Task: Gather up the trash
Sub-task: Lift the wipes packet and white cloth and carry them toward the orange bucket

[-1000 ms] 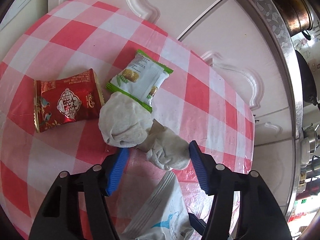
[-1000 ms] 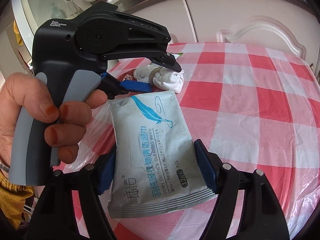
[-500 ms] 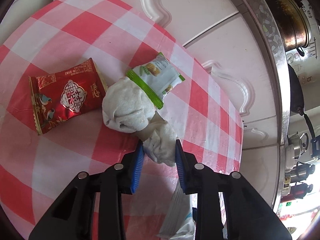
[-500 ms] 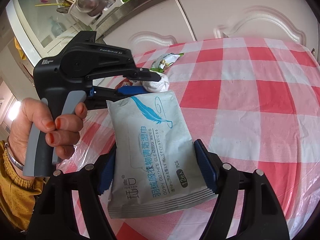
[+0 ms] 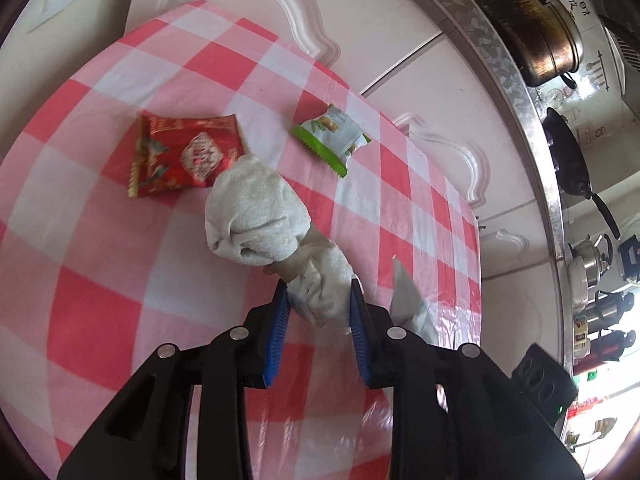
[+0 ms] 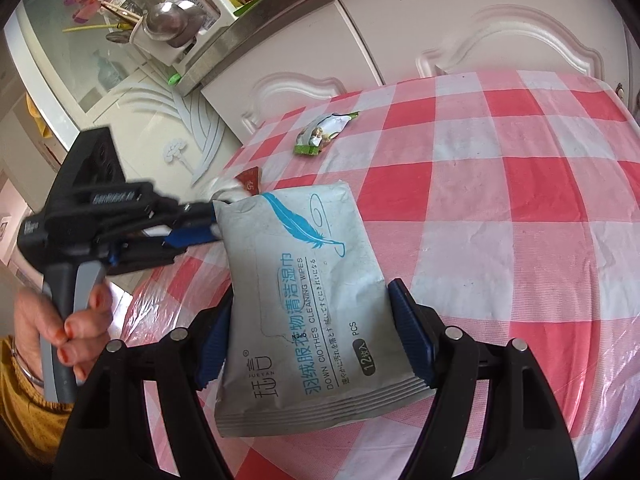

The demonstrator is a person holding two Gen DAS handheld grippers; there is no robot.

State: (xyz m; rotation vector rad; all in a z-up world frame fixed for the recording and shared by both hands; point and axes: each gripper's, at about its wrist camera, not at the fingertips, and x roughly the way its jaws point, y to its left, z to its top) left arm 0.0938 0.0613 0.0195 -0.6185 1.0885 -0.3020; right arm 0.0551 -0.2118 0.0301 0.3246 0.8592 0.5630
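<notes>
My left gripper (image 5: 318, 300) is shut on the narrow tail of a crumpled white tissue wad (image 5: 256, 216), whose bulky end sticks out ahead of the fingers. Beyond it a red snack wrapper (image 5: 184, 156) and a green-and-white snack wrapper (image 5: 332, 138) lie on the red-and-white checked tablecloth (image 5: 100, 280). My right gripper (image 6: 316, 332) is shut on a pale wipes pack (image 6: 312, 300) with a blue feather print, held above the table. In the right wrist view the left gripper (image 6: 196, 232) sits at the left in a hand (image 6: 68, 320), the green wrapper (image 6: 324, 134) farther back.
White cabinet doors (image 5: 400, 60) stand just behind the table's far edge. A counter above them carries a dark pot (image 5: 536, 36), a pan and kettles. A rack with utensils (image 6: 176, 20) stands on the counter at the left in the right wrist view.
The left jaws closed on the wad's tail, then drew the wad away from the green wrapper toward the red one. The right gripper kept its hold on the wipes pack.
</notes>
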